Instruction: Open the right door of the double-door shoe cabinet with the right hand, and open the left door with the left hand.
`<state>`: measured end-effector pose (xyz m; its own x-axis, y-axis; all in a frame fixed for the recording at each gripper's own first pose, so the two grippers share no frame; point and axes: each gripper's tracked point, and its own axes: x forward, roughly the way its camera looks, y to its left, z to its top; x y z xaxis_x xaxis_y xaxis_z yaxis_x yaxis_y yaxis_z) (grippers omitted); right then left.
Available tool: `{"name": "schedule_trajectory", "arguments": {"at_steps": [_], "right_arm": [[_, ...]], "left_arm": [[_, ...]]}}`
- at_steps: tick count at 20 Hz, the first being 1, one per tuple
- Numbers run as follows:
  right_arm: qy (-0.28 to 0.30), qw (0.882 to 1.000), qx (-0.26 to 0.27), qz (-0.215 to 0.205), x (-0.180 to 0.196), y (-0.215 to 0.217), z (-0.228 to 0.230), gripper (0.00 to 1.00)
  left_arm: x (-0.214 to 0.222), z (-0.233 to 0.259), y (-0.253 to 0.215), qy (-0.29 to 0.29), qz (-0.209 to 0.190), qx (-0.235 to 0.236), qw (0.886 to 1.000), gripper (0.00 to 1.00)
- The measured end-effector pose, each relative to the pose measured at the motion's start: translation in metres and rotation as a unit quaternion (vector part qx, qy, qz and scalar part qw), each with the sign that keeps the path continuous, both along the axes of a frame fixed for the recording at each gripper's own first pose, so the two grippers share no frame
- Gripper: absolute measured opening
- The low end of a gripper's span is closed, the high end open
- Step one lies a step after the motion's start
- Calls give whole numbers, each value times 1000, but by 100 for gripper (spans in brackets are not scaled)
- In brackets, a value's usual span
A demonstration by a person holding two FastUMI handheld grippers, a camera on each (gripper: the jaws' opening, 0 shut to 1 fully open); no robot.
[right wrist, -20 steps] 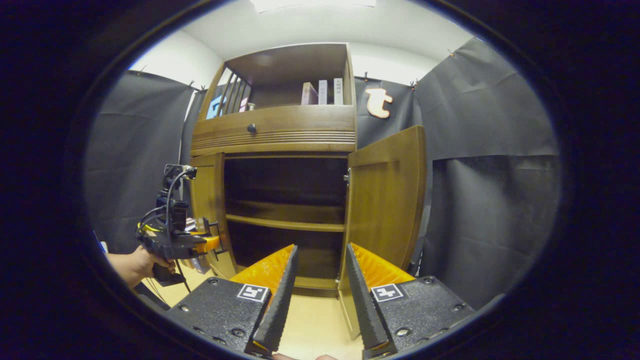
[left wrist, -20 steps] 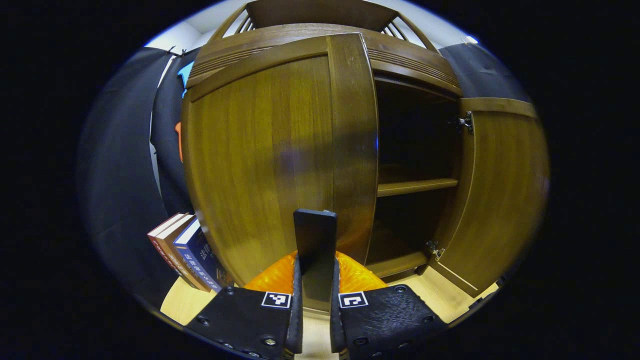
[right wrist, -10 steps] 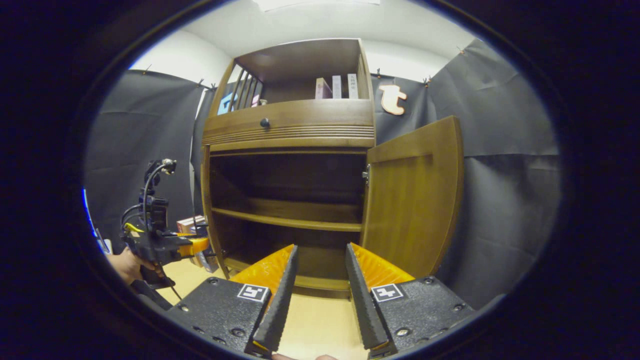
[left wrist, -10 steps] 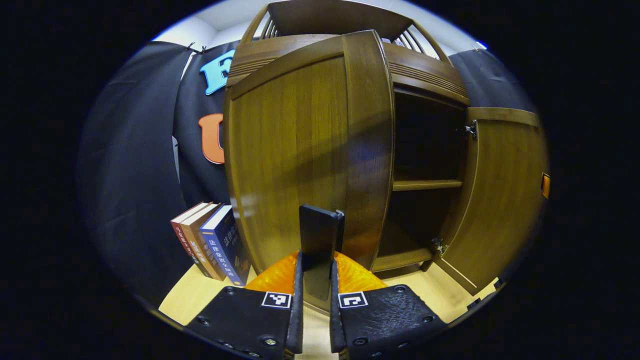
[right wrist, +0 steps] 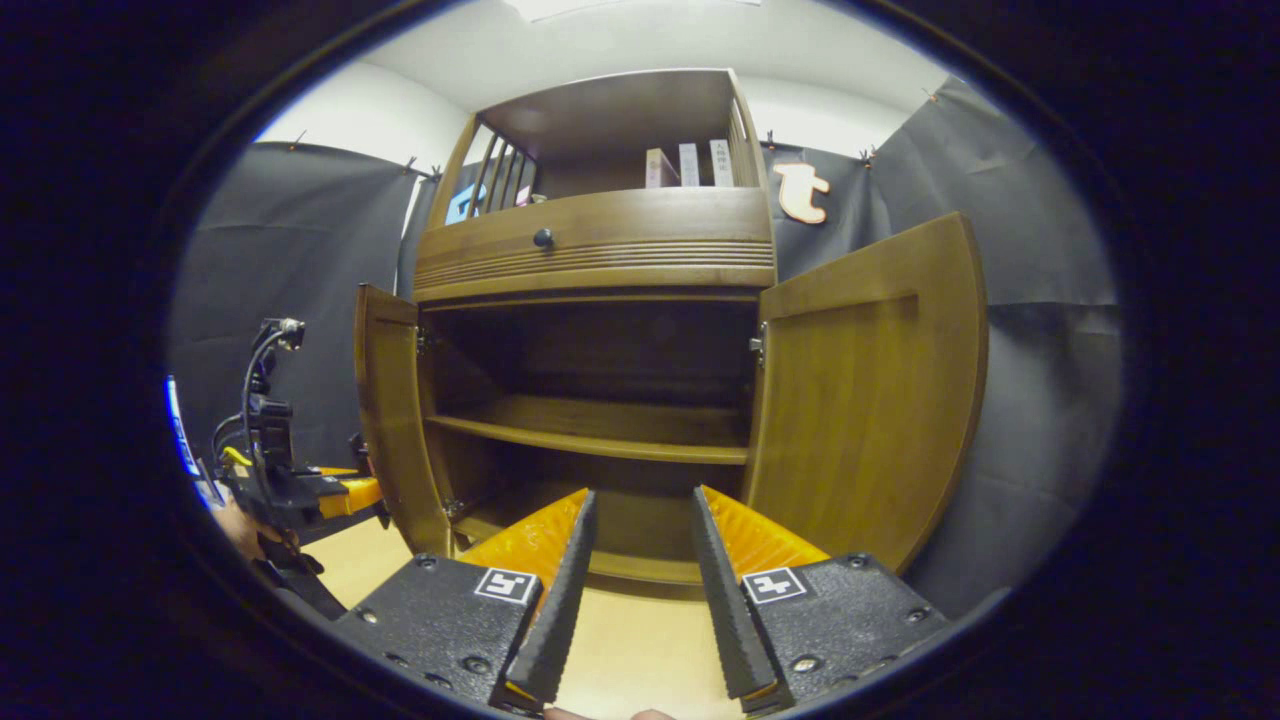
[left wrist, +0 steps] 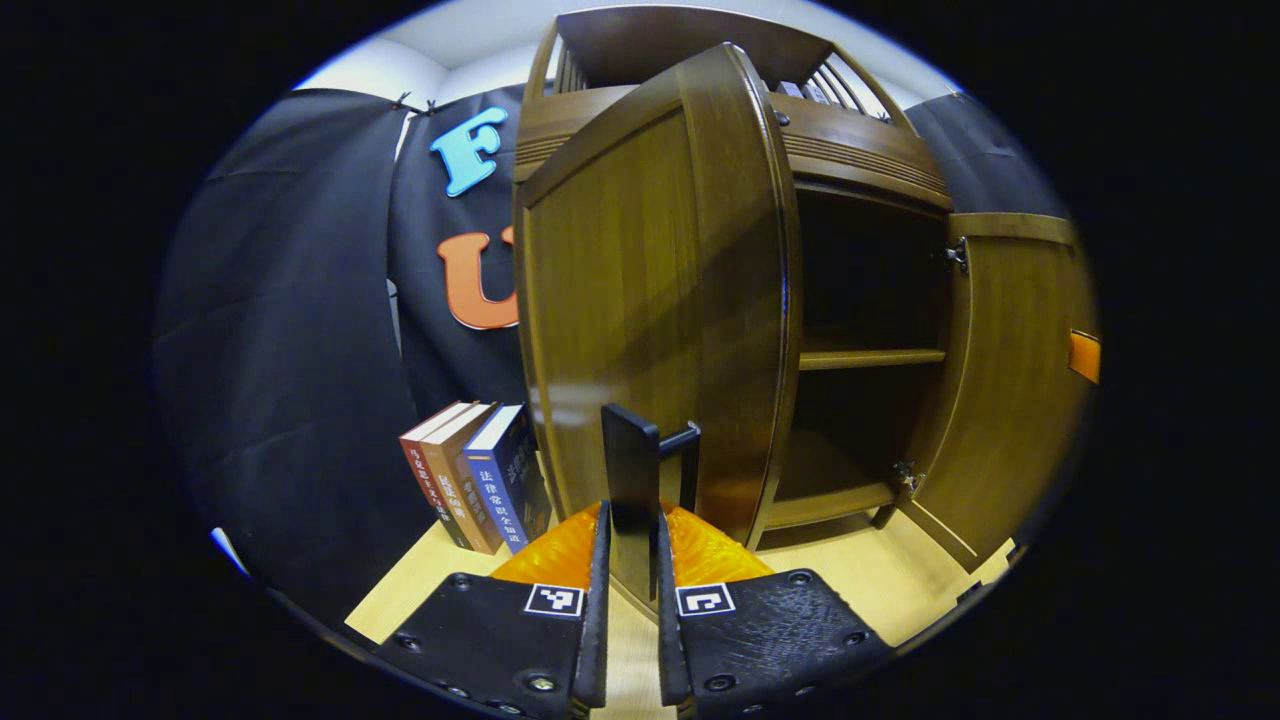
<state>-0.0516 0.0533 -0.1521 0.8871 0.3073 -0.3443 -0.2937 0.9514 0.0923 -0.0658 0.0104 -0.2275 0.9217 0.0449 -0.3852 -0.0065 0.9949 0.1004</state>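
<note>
Left door swung wider, left claw clamped on its handle, right claw parted, empty

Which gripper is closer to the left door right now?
Left. The left gripper is shut on the left door handle. The right gripper hangs open in front of the cabinet, well back from that door.

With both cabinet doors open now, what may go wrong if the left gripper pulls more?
1. The left gripper is clamped on the left door's handle. Pulling past the hinge limit may strain the hinges.
2. The left door swings toward the books standing beside the cabinet and might knock them over.
3. The right gripper hangs open and apart from the right door, so that door may drift.
</note>
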Motion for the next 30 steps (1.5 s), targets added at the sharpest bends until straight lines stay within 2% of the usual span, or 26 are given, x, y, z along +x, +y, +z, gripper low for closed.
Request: {"name": "schedule_trajectory", "arguments": {"at_steps": [3,8,13,17,22,26,30], "right_arm": [[0,1000,14,11,1,8,0,61],[11,1000,13,11,3,13,-8,64],[17,1000,16,13,9,20,-11,65],[18,999,15,22,10,30,-10,65],[13,999,11,31,9,38,-7,67],[12,999,15,41,7,43,-6,67],[10,999,15,48,9,45,-4,67]], "left_arm": [[-6,1,14,-5,19,4,1000,19],[-16,3,38,-3,36,19,999,19],[-26,5,70,-2,72,30,997,19],[-28,6,82,-7,82,-3,997,19],[-33,6,89,-3,78,-13,997,19],[-47,2,106,6,97,6,995,19],[-70,-4,128,24,137,28,990,11]]}}
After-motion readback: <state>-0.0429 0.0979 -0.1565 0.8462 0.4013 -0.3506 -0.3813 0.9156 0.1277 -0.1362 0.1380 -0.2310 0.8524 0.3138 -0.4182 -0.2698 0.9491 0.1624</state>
